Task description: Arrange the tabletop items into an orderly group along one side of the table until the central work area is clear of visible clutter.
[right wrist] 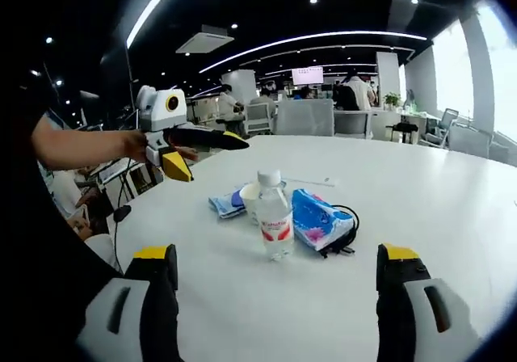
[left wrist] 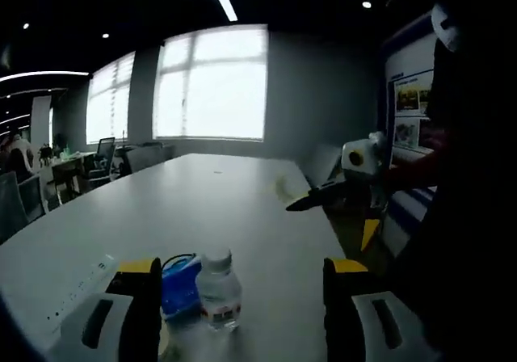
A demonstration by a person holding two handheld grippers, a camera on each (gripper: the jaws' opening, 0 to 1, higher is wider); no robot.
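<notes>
a: four or so items in one clump: water bottle [right wrist: 275,216], blue tissue pack [right wrist: 317,219], a black cable [right wrist: 346,231] touching the pack, and a paper cup [right wrist: 251,200] with a pale packet [right wrist: 226,204] behind the bottle. all sit mid-table [right wrist: 420,192], not along an edge.

b: grippers?

a: right gripper [right wrist: 275,297] has its jaws wide apart, holding nothing, bottle lined up between them but ahead of the tips. left gripper [left wrist: 241,297] is also spread and empty, with the bottle [left wrist: 219,289] and pack [left wrist: 179,285] close by its left jaw.

b: approach?

a: i'd grab the bottle first, low on the body under the label, since it's tall and would tip if bumped. then the pack, minding the cable, which looks likely to drag.
</notes>
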